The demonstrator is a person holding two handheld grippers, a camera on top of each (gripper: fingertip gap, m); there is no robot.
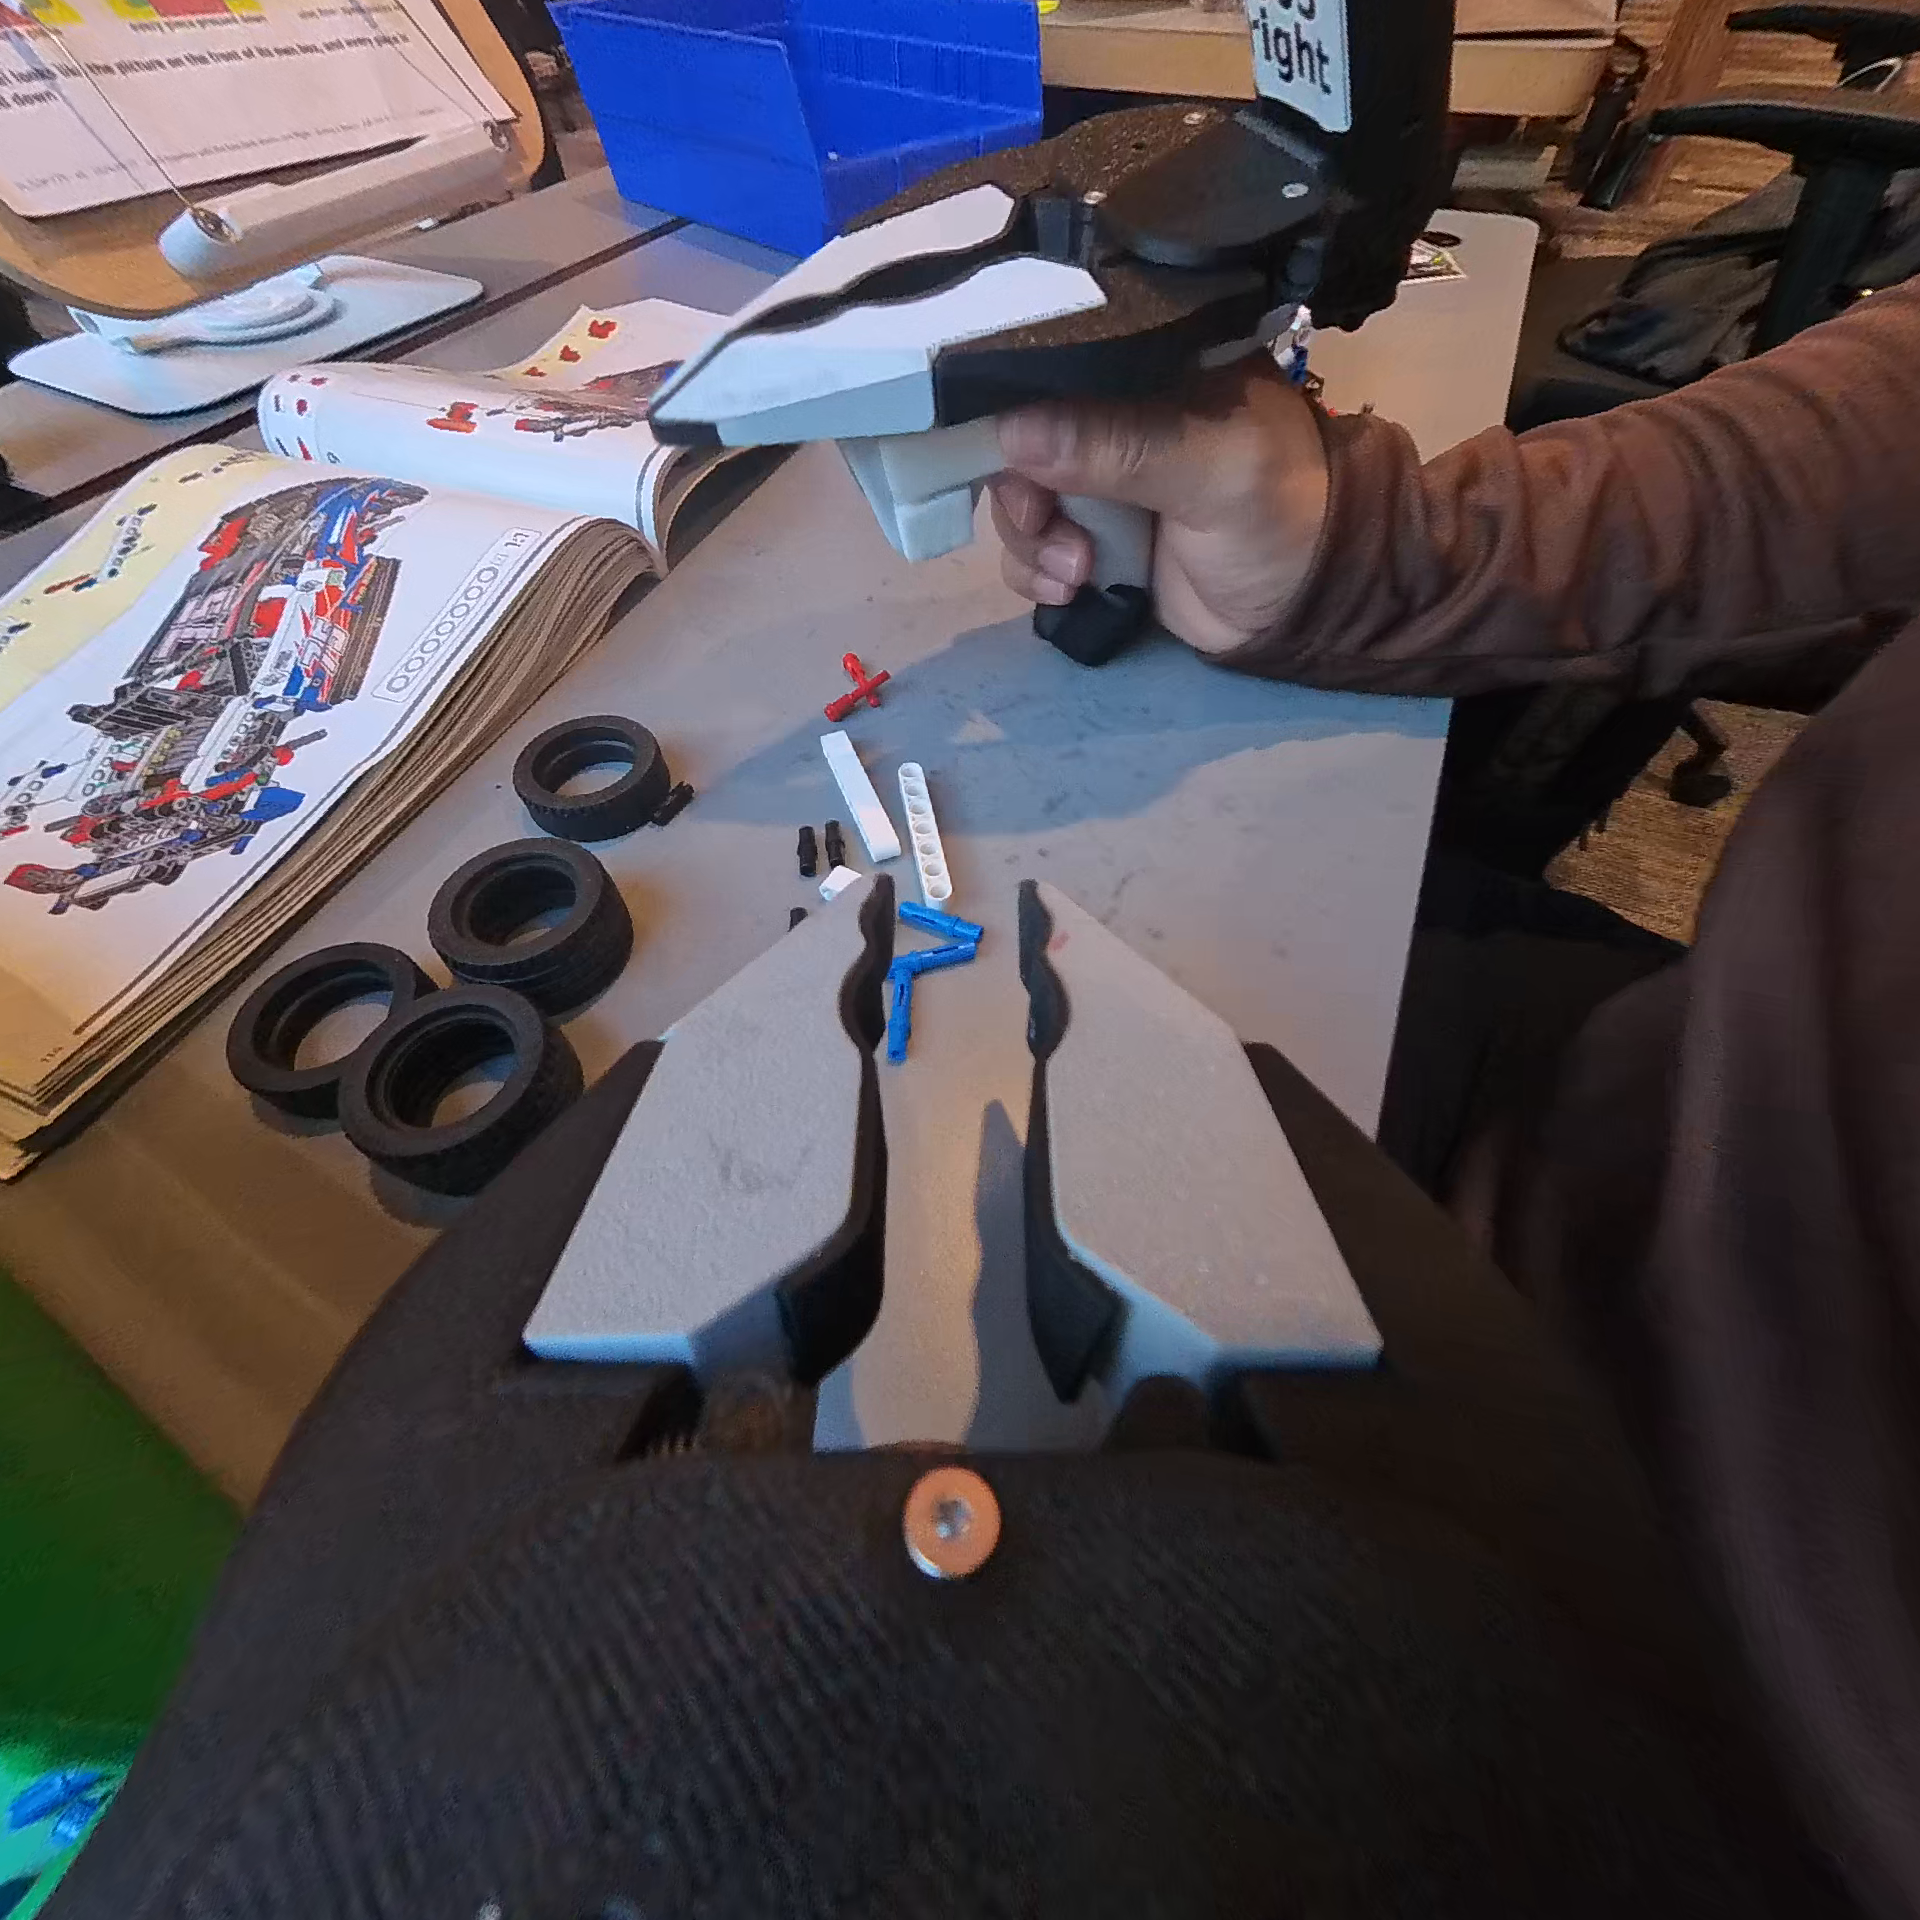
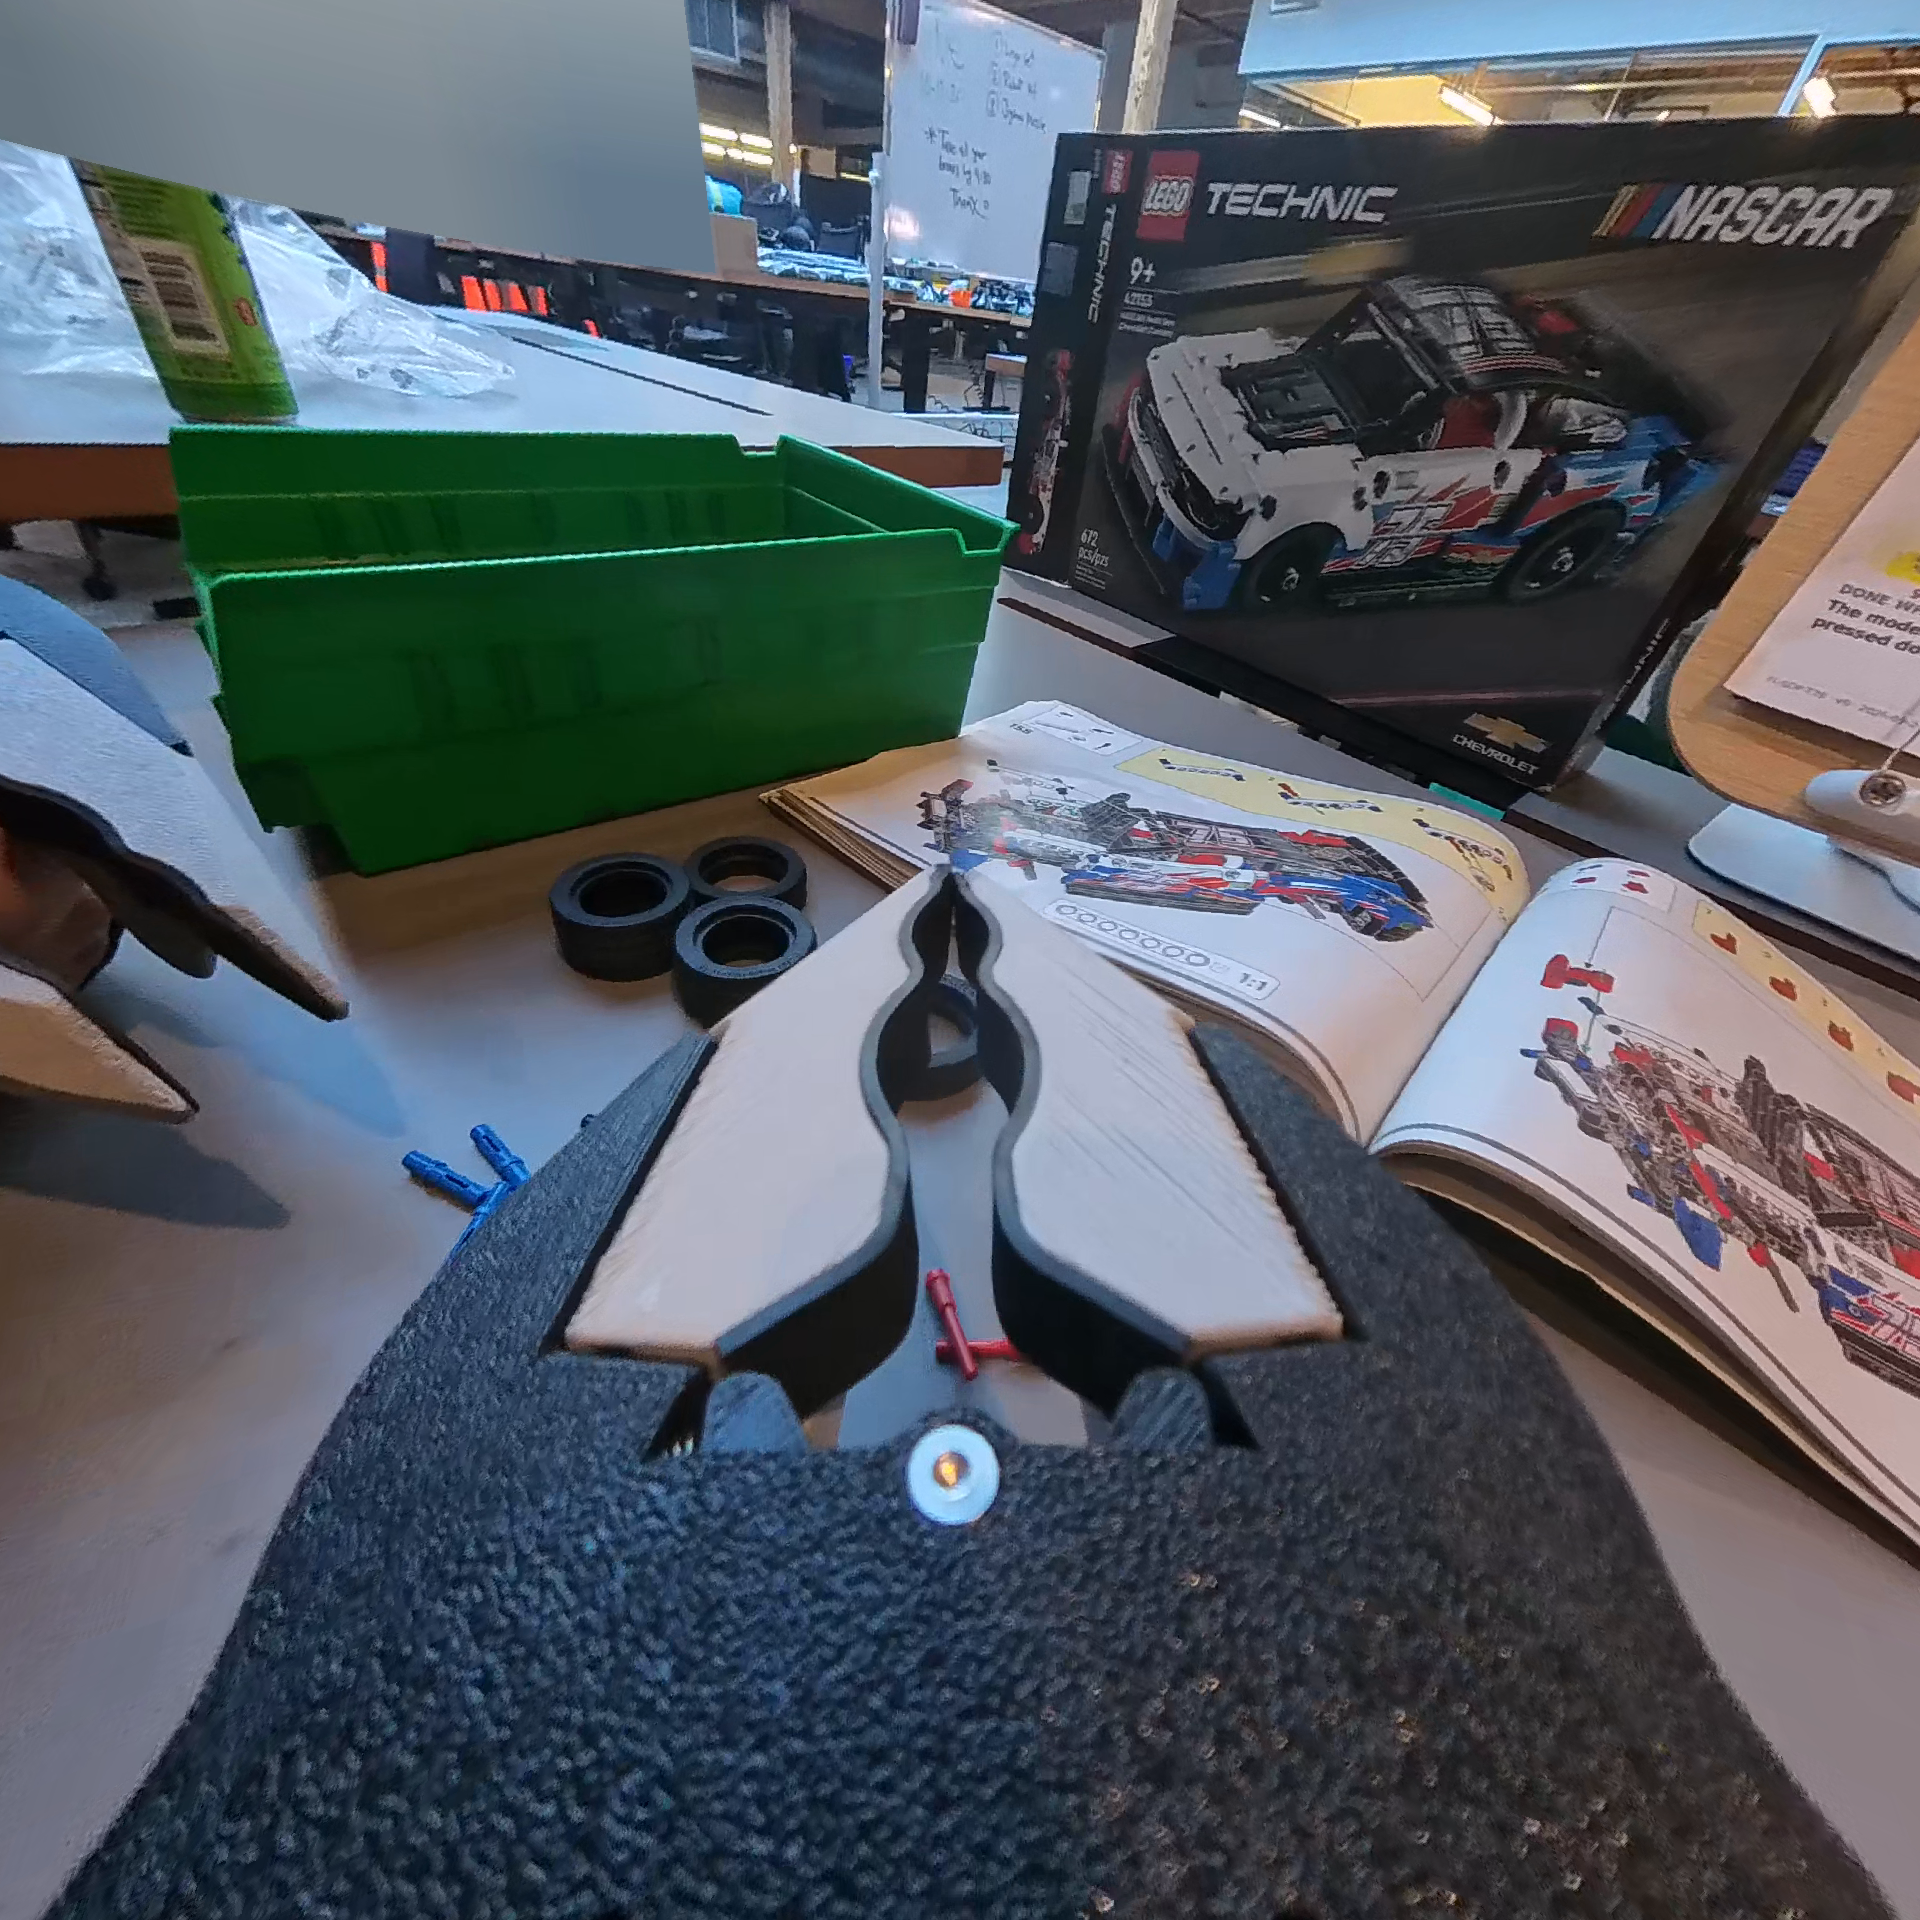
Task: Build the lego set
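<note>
My left gripper [image 1: 956, 899] is open and empty, low over the grey table. Blue pins [image 1: 933, 961] lie between its fingertips. Just beyond lie two white beams [image 1: 860, 798], two black pins [image 1: 819, 849] and a red cross-shaped piece [image 1: 858, 686]. Several black tyres [image 1: 532, 925] sit to the left. My right gripper [image 2: 951, 883] is shut with nothing between its tips. In the left wrist view, a hand holds it [image 1: 675, 410] high above the parts. Through its jaws I see a tyre [image 2: 948, 1039] and the red piece [image 2: 961, 1335] on the table.
An open instruction book [image 1: 260, 675] lies left of the parts and shows in the right wrist view [image 2: 1299, 935]. A green bin [image 2: 582, 623] and the set's box [image 2: 1403, 416] stand behind. A blue bin [image 1: 800, 114] and a document stand [image 1: 249, 322] are at the back. Spacing between my two grippers at the tips: around 12 cm. The right tips stand about 10 cm off the red piece [image 2: 961, 1335]. Look for it in the left wrist view [image 1: 858, 690] too.
</note>
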